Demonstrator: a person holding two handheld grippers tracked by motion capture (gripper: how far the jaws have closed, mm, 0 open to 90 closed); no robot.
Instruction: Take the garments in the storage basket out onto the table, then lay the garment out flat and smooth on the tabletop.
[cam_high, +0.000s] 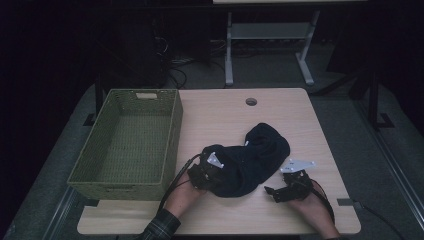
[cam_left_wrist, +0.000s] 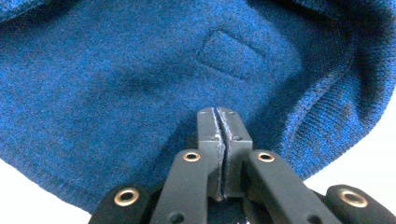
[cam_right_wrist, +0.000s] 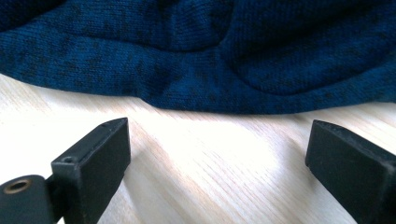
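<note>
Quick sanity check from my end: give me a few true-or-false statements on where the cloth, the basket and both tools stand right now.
1. The left tool is shut, its jaws pressed together against the blue cloth. True.
2. The right tool is gripping the cloth. False: its jaws stand wide open over bare table, with the cloth's edge just beyond them.
3. The cloth lies inside the basket. False: it lies on the table, right of the basket.
4. The basket holds nothing. True.
5. The basket sits at the table's left side. True.
</note>
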